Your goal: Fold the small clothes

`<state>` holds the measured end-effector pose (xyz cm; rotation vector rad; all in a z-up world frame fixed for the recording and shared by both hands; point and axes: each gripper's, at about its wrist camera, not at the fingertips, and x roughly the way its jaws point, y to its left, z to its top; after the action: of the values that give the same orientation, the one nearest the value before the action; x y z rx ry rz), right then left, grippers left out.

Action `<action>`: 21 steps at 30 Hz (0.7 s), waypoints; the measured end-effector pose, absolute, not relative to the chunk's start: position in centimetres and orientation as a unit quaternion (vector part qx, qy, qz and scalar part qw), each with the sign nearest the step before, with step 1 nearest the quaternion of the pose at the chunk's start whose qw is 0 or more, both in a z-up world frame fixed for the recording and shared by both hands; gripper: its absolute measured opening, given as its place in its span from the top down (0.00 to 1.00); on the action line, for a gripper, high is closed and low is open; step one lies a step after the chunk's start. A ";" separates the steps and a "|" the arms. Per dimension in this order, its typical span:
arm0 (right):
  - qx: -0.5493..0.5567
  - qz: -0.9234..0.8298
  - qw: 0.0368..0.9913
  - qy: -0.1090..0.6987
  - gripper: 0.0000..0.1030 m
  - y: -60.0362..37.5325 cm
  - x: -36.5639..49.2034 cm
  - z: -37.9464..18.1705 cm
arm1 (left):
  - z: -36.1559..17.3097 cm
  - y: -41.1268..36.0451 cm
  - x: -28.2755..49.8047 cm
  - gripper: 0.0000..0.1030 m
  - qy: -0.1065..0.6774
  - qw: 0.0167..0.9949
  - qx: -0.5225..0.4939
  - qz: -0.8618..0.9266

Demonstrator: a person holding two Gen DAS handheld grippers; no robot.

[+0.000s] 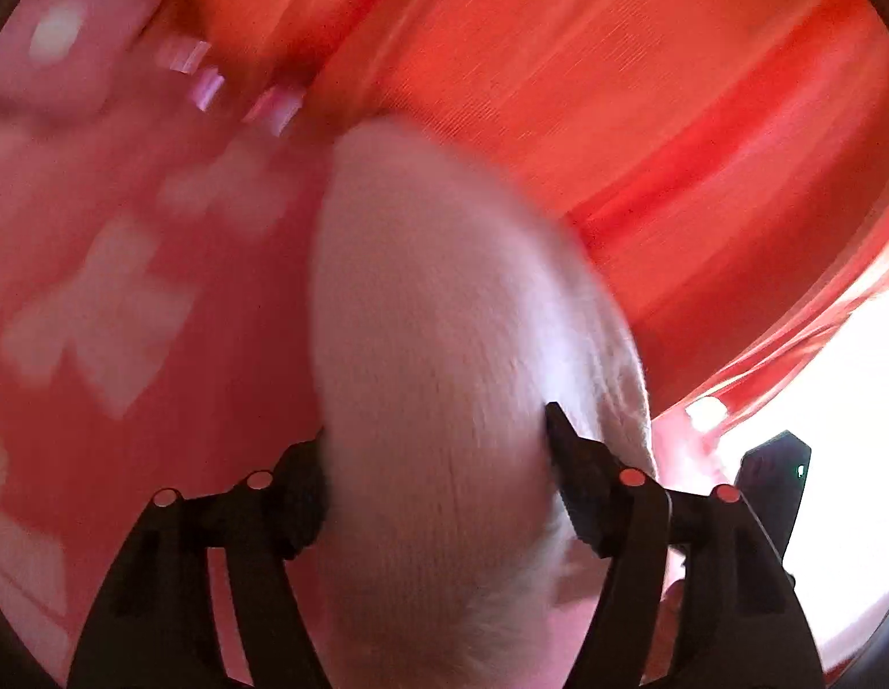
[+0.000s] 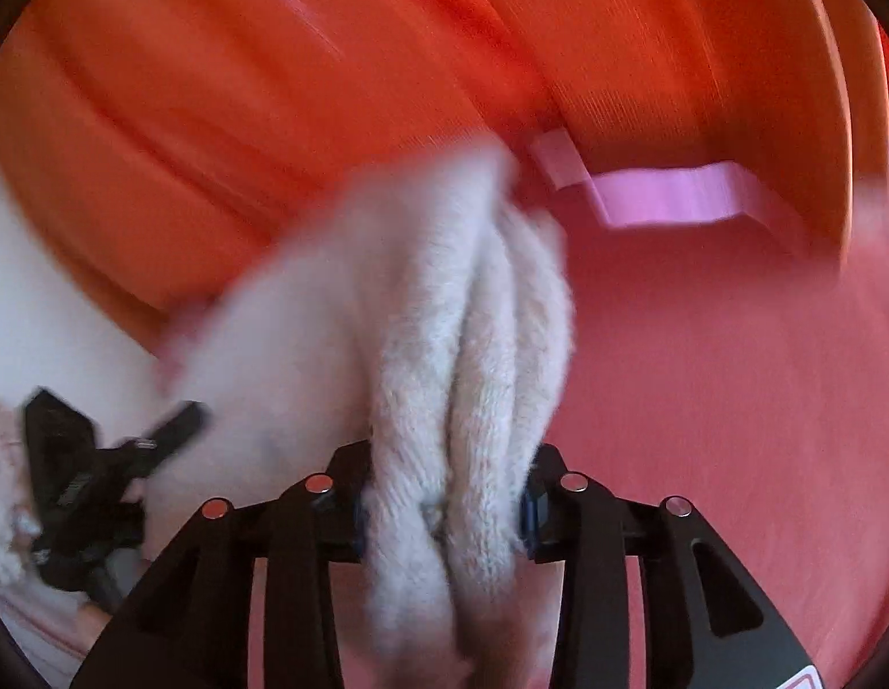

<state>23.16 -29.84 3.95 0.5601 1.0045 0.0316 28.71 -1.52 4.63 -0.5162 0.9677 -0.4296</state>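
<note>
Both views are pretty motion-blurred, so details are fuzzy. In the left wrist view, the left gripper (image 1: 439, 459) sits at the bottom centre, its two black fingers pressed in on either side of a white knit garment (image 1: 439, 310), which fills the middle of the frame. Behind it is an orange-red ribbed fabric (image 1: 645, 86) across the top and right, and a pink sheet with pale shapes (image 1: 100, 298) on the left.

In the right wrist view, the right gripper (image 2: 444, 488) at bottom centre is clamped on a bunched, folded-up part of the same white knit (image 2: 444, 316), with several layers squeezed between the fingers. The other gripper (image 2: 88, 476) shows at lower left. Plain pink surface (image 2: 731, 373) on the right.
</note>
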 end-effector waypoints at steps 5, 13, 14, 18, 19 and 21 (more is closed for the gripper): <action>0.245 0.005 0.885 0.396 0.58 -29.9 19.1 10.4 | 6.8 0.4 26.9 0.35 0.440 0.838 -0.268 -0.182; 0.144 -0.021 0.830 0.538 0.59 -25.7 18.8 5.4 | 4.2 -3.9 24.7 0.24 0.491 0.861 -0.048 -0.124; 0.152 -0.026 0.830 0.535 0.59 -25.8 18.4 6.0 | 3.9 -3.3 24.0 0.24 0.494 0.859 -0.051 -0.121; 0.156 -0.056 0.856 0.489 0.59 -26.5 15.0 8.7 | 5.0 -2.7 21.8 0.25 0.480 0.868 -0.056 -0.114; 0.144 -0.064 0.866 0.474 0.56 -26.3 13.6 9.4 | 5.4 -2.7 20.7 0.25 0.471 0.874 -0.045 -0.107; 0.115 -0.086 0.881 0.451 0.50 -25.6 11.3 9.9 | 5.8 -2.8 18.6 0.23 0.460 0.882 -0.029 -0.102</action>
<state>11.28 -25.61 9.93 0.2388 0.9400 -0.1786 18.64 -2.81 5.84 -0.0599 0.9575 -0.2115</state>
